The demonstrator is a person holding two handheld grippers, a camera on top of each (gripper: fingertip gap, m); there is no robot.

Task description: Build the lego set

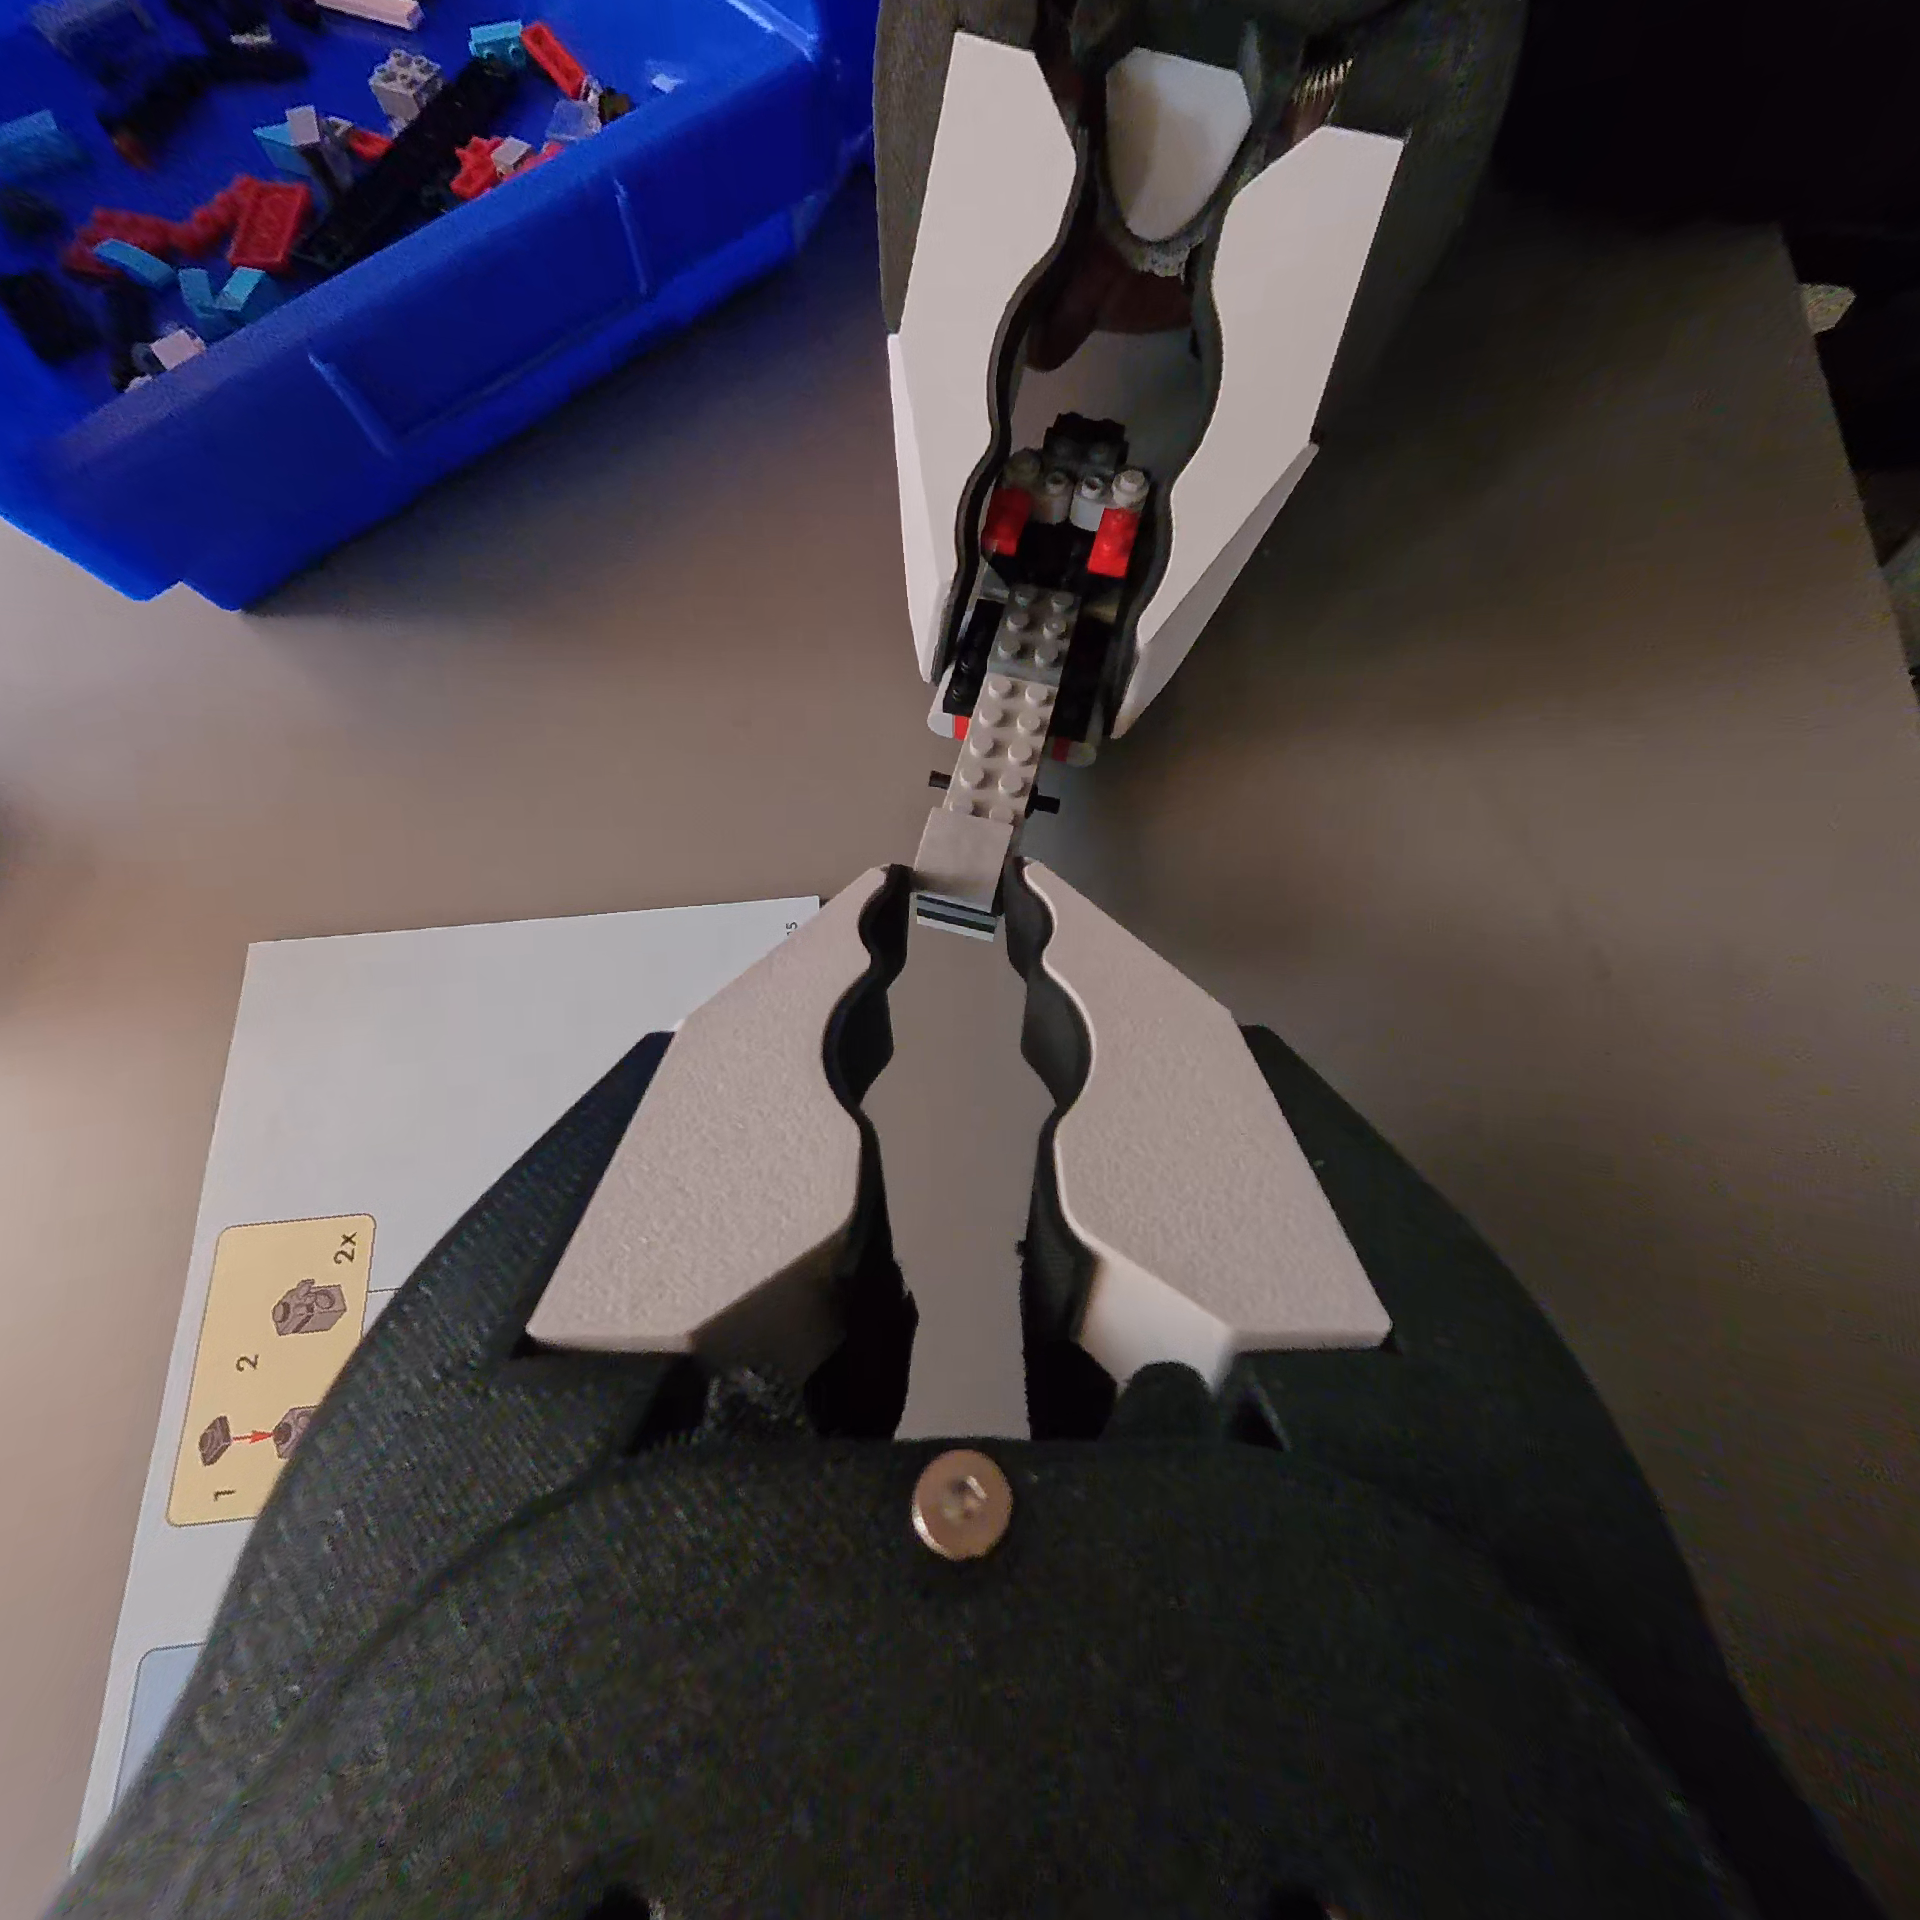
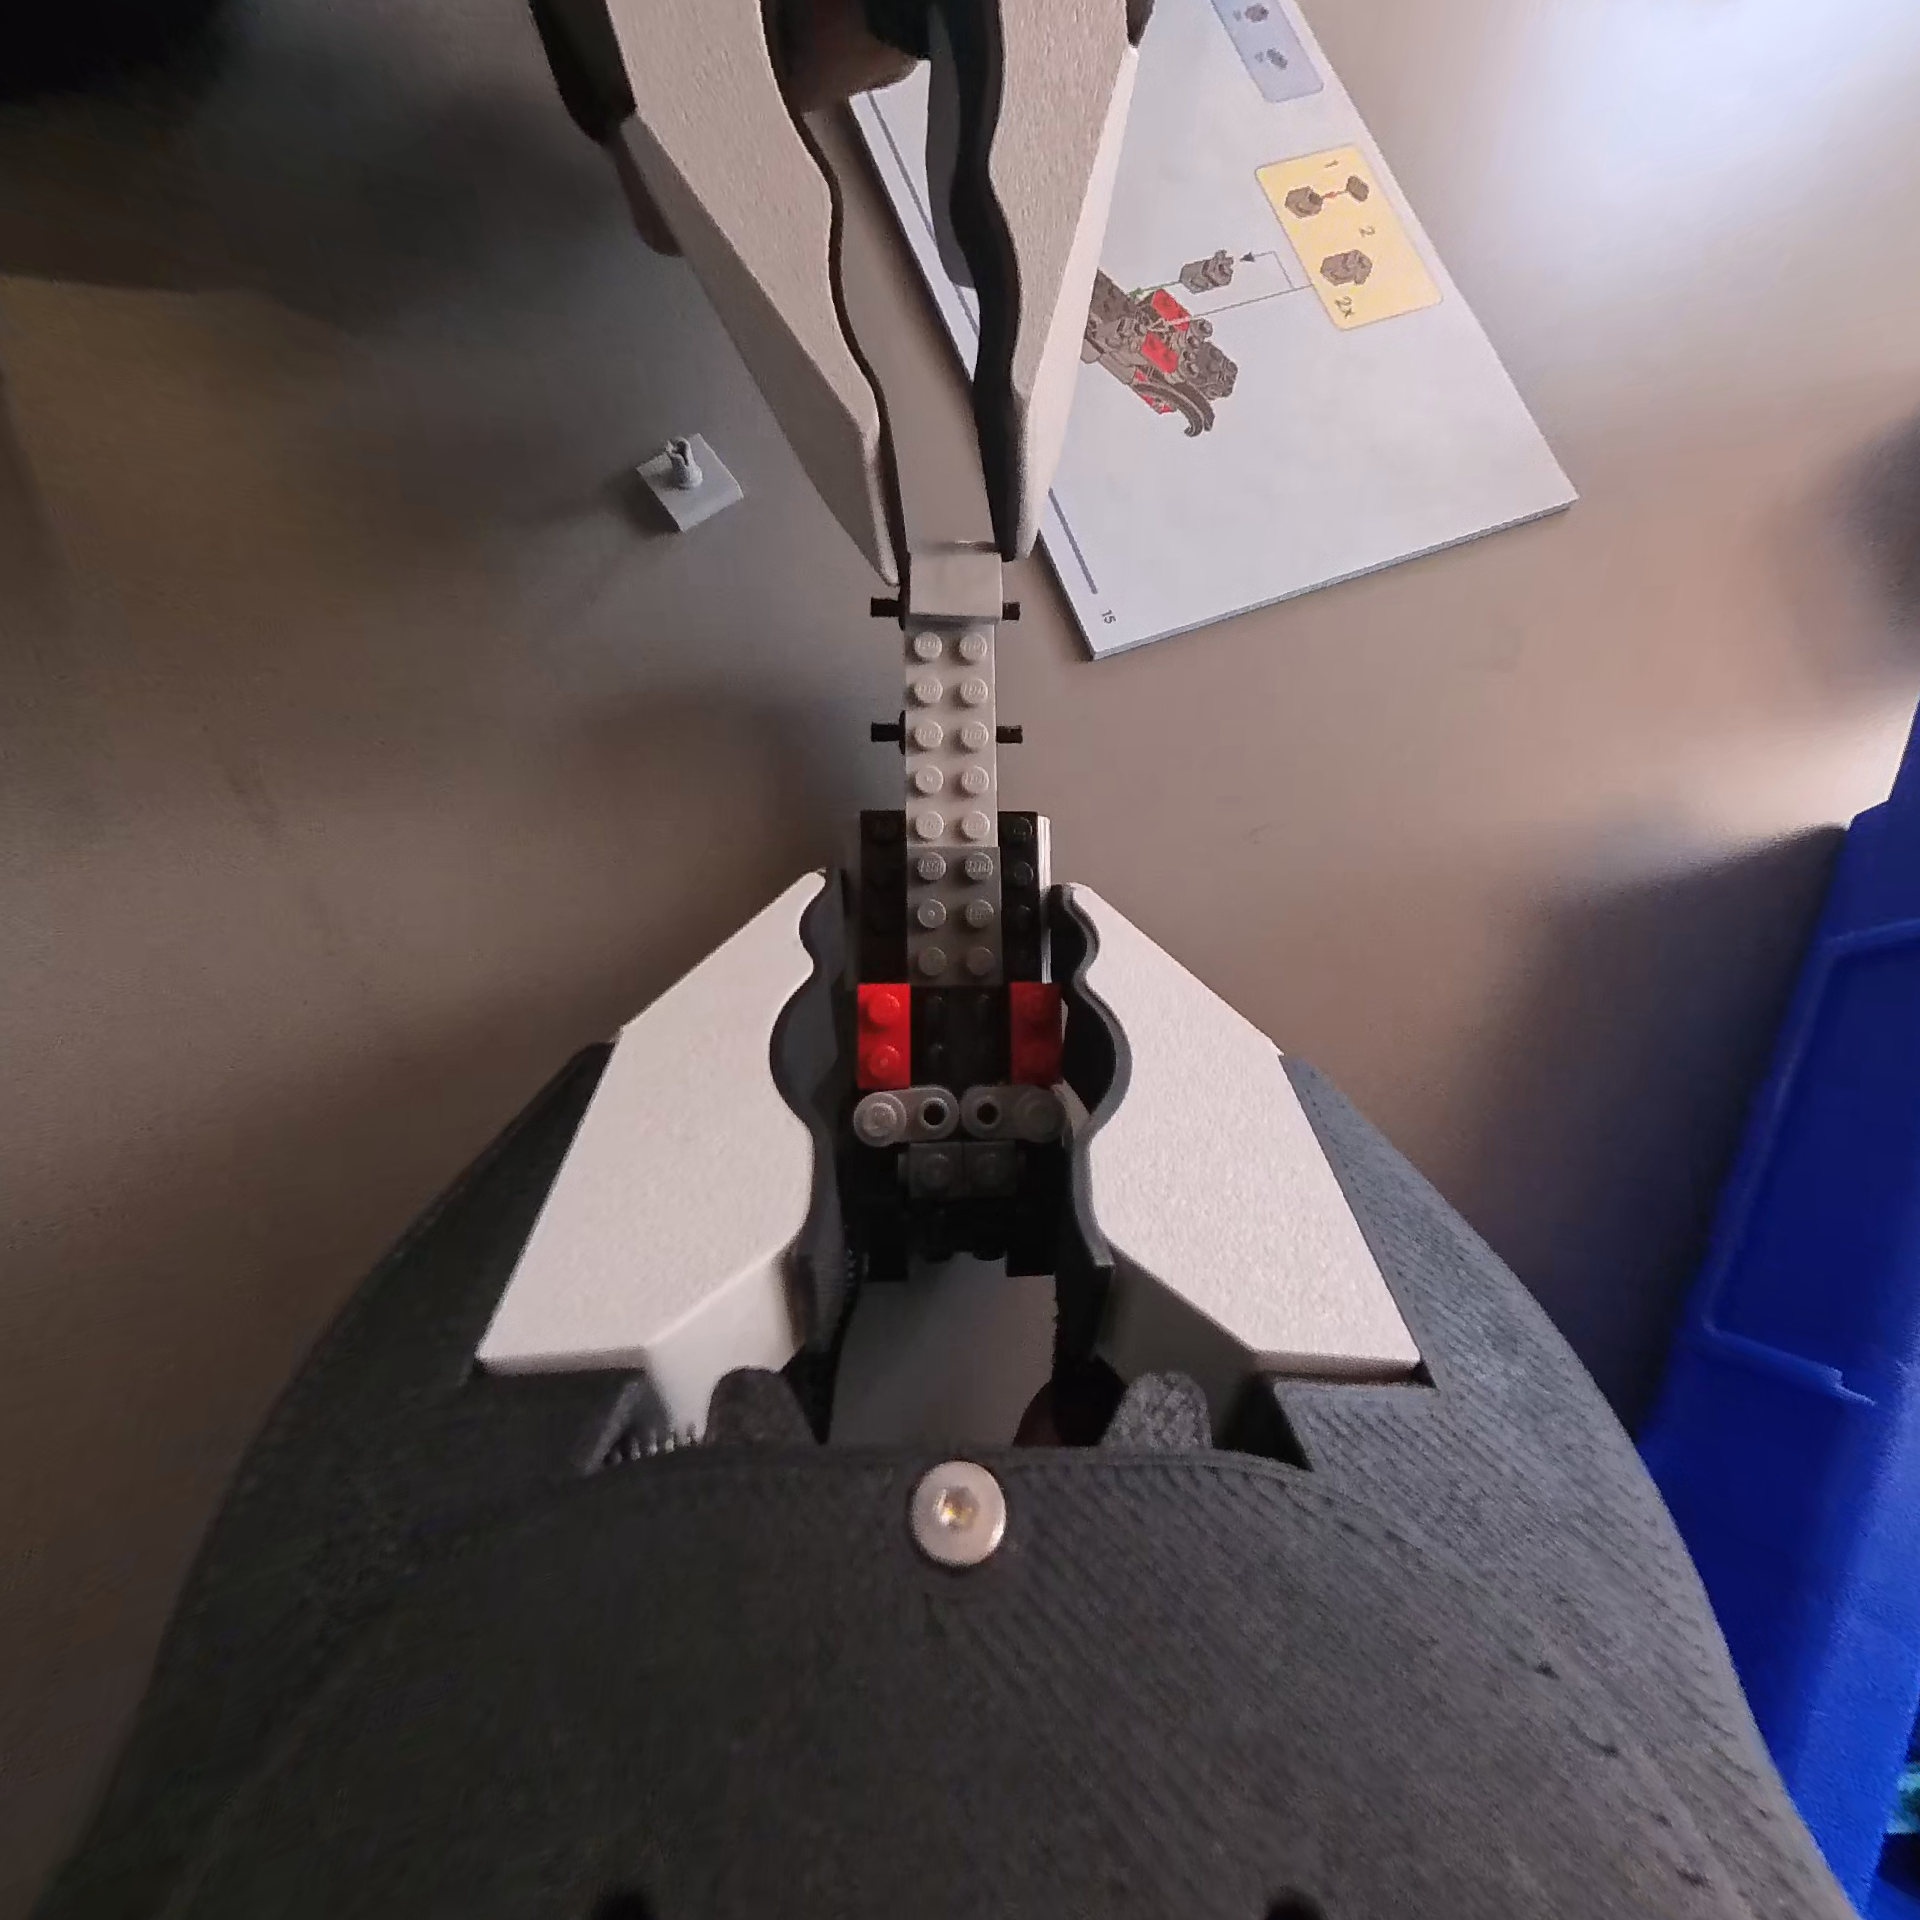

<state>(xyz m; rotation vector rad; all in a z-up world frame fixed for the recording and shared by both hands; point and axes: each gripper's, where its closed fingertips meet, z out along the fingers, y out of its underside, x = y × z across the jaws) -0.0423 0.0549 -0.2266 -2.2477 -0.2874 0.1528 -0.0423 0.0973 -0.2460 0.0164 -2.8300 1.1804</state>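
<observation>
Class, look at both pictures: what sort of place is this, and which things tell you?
Probably a hobby or lab workbench: a plain grey table, a blue bin of loose bricks, and an open instruction booklet.

A grey-brown tabletop [image 2: 416, 935] fills the background of both views. Its far right corner [image 1: 1766, 249] borders a dark, unlit area [image 1: 1714, 94] in the left wrist view; what lies within that area cannot be made out.

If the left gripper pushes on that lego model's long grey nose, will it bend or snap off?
The lego model is probably stiff but fragile: its thin grey nose overhangs unsupported. With the right gripper clamping only the body, side pushes from the left gripper could pop plates apart.
</observation>
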